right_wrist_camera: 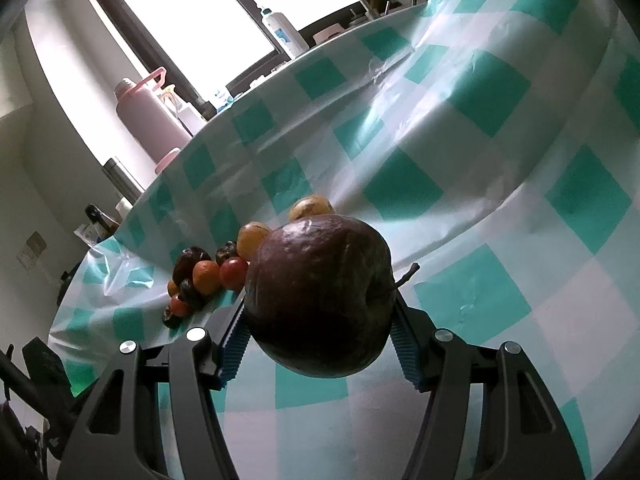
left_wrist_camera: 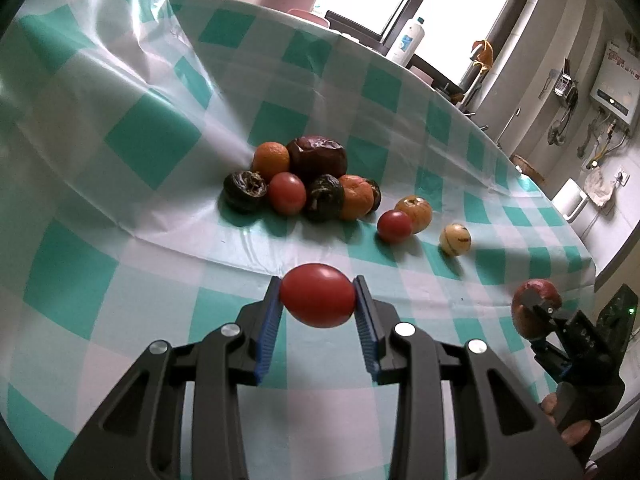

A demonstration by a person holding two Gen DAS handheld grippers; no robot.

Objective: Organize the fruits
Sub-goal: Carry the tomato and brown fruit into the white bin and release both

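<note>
My left gripper is shut on a red tomato and holds it above the checked tablecloth. My right gripper is shut on a dark wrinkled apple with its stem pointing right; it also shows in the left wrist view at the right edge. A pile of fruit lies beyond the left gripper: oranges, a tomato, dark shrivelled fruits and a dark apple. To its right lie a small tomato, an orange-yellow fruit and a pale yellow fruit.
The table is covered with a teal and white checked plastic cloth, wrinkled at the back left. A white bottle and a pink flask stand at the far edge by the window. The table's right edge is close to the right gripper.
</note>
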